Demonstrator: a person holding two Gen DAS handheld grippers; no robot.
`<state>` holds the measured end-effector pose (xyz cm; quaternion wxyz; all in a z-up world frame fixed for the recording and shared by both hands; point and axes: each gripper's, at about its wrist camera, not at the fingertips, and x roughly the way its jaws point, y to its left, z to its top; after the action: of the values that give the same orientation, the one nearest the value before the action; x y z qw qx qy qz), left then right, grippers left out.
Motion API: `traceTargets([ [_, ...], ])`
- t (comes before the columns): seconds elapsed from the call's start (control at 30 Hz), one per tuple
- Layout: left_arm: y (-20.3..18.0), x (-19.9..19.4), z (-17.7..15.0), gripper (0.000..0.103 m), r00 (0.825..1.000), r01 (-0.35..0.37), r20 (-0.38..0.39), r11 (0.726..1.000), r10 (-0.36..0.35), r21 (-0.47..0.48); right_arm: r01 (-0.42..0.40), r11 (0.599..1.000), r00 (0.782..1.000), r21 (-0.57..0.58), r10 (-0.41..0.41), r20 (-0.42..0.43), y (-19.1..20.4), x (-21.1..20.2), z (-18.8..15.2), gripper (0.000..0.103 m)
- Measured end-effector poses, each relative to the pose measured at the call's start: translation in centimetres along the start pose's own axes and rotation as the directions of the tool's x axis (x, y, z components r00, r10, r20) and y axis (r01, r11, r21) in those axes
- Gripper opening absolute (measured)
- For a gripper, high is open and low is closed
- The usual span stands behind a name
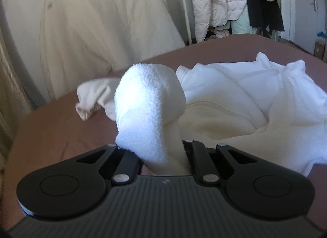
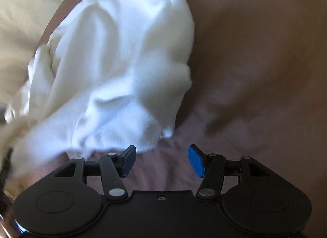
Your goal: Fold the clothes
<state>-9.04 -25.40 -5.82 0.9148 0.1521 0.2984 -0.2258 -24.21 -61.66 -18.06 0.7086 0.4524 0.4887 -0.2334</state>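
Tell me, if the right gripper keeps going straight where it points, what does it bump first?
Probably the brown bed cover. The right gripper is open with nothing between its pads, pointing down at bare cover. The white fleece garment lies just left of that line, though depth is unclear.

Daylight falls bright on the white garment (image 1: 255, 94), blowing out its folds. The right wrist view is smeared by motion blur; both fisheye views bend and darken at the corners.
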Motion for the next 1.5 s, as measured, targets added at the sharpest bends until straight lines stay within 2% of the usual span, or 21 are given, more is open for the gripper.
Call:
traceTargets([
  [0.1, -0.3, 0.8, -0.2, 0.010, 1.000, -0.014, -0.018, 1.000, 0.014, 0.015, 0.022, 0.999, 0.991, 0.036, -0.027, 0.128, -1.1, 1.6, 0.8, 0.062],
  [0.17, -0.9, 1.0, -0.4, 0.010, 1.000, -0.028, -0.013, 0.999, 0.028, 0.047, 0.024, 1.000, 0.979, -0.013, -0.021, 0.204, -0.8, 1.7, 1.5, 0.053],
  [0.2, -1.2, 1.0, -0.5, 0.010, 0.999, -0.031, -0.008, 0.997, 0.031, 0.067, 0.034, 0.998, 0.972, -0.057, -0.019, 0.236, -0.3, 1.3, 1.8, 0.016],
  [0.23, -1.5, 1.0, -0.7, 0.010, 0.999, -0.038, -0.004, 0.996, 0.038, 0.087, 0.045, 0.994, 0.963, -0.101, -0.016, 0.268, 0.2, 0.8, 2.2, 0.006],
  [0.43, -2.5, 0.3, -0.4, 0.010, 0.998, -0.063, 0.027, 0.990, 0.060, 0.123, 0.255, 0.902, 0.857, -0.349, -0.043, 0.514, 5.4, -5.4, 2.1, 0.006],
  [0.47, -2.9, -0.1, -0.5, 0.010, 0.996, -0.085, 0.054, 0.984, 0.078, 0.154, 0.372, 0.842, 0.811, -0.391, -0.090, 0.578, 6.2, -6.2, 1.4, 0.006],
  [0.53, -3.4, -1.3, -0.3, 0.010, 0.991, -0.107, 0.102, 0.978, 0.089, 0.179, 0.605, 0.666, 0.687, -0.437, -0.160, 0.708, 7.9, -7.6, -0.2, 0.005],
  [0.63, -3.1, -3.8, 0.7, 0.010, 0.985, -0.068, 0.166, 0.989, 0.046, 0.134, 0.866, 0.315, 0.453, -0.388, -0.168, 0.875, 10.4, -9.6, -2.5, 0.006],
  [0.73, -3.1, -6.2, 1.2, 0.010, 0.966, -0.064, 0.255, 0.990, 0.030, 0.128, 0.880, 0.277, 0.445, -0.386, -0.196, 0.874, 9.6, -10.5, -1.3, 0.006],
  [0.8, -3.4, -7.2, 1.2, 0.011, 0.954, -0.069, 0.298, 0.988, 0.025, 0.138, 0.802, 0.415, 0.548, -0.430, -0.225, 0.806, 8.2, -11.1, 0.8, 0.006],
  [0.87, -3.7, -7.4, 1.1, 0.011, 0.955, -0.049, 0.297, 0.987, 0.001, 0.152, 0.728, 0.534, 0.618, -0.430, -0.240, 0.749, 6.7, -11.6, 2.7, 0.006],
  [0.93, -4.1, -7.5, 0.9, 0.011, 0.957, -0.043, 0.290, 0.985, -0.007, 0.166, 0.648, 0.643, 0.665, -0.407, -0.217, 0.715, 5.9, -12.4, 4.1, 0.006],
  [1.0, -4.2, -7.7, 0.7, 0.011, 0.957, -0.051, 0.291, 0.984, -0.001, 0.169, 0.548, 0.745, 0.700, -0.381, -0.160, 0.696, 5.2, -13.4, 4.7, 0.006],
  [1.07, -3.9, -7.6, 0.8, 0.011, 0.957, -0.045, 0.291, 0.987, -0.002, 0.155, 0.425, 0.833, 0.718, -0.356, -0.070, 0.693, 4.6, -14.5, 4.3, 0.006],
  [1.17, -2.7, -6.5, 1.0, 0.011, 0.971, -0.019, 0.240, 0.996, -0.002, 0.086, 0.310, 0.883, 0.732, -0.352, 0.015, 0.681, 2.4, -14.1, 3.5, 0.006],
  [1.23, -1.9, -5.1, 0.9, 0.012, 0.983, 0.004, 0.186, 0.999, -0.010, 0.035, 0.357, 0.859, 0.743, -0.367, -0.023, 0.669, 2.3, -11.8, 4.0, 0.008],
  [1.27, -1.5, -4.3, 0.7, 0.012, 0.988, 0.006, 0.156, 1.000, -0.009, 0.018, 0.424, 0.821, 0.739, -0.383, -0.068, 0.671, 2.5, -10.2, 4.0, 0.008],
  [1.3, -1.3, -3.5, 0.5, 0.012, 0.992, -0.007, 0.128, 1.000, 0.005, 0.012, 0.491, 0.775, 0.730, -0.399, -0.115, 0.674, 2.8, -8.7, 4.0, 0.011],
  [1.33, -1.3, -2.8, 0.4, 0.014, 0.994, -0.032, 0.108, 0.999, 0.030, 0.020, 0.572, 0.708, 0.714, -0.413, -0.182, 0.676, 3.0, -6.9, 4.1, 0.025],
  [1.4, -1.1, -1.8, 0.3, 0.014, 0.994, -0.072, 0.086, 0.997, 0.068, 0.040, 0.714, 0.546, 0.659, -0.438, -0.312, 0.685, 3.4, -3.3, 4.1, 0.032],
  [1.5, -1.0, -1.5, 0.2, 0.014, 0.993, -0.088, 0.087, 0.995, 0.084, 0.040, 0.737, 0.484, 0.654, -0.472, -0.336, 0.677, 3.9, -1.6, 3.6, 0.030],
])
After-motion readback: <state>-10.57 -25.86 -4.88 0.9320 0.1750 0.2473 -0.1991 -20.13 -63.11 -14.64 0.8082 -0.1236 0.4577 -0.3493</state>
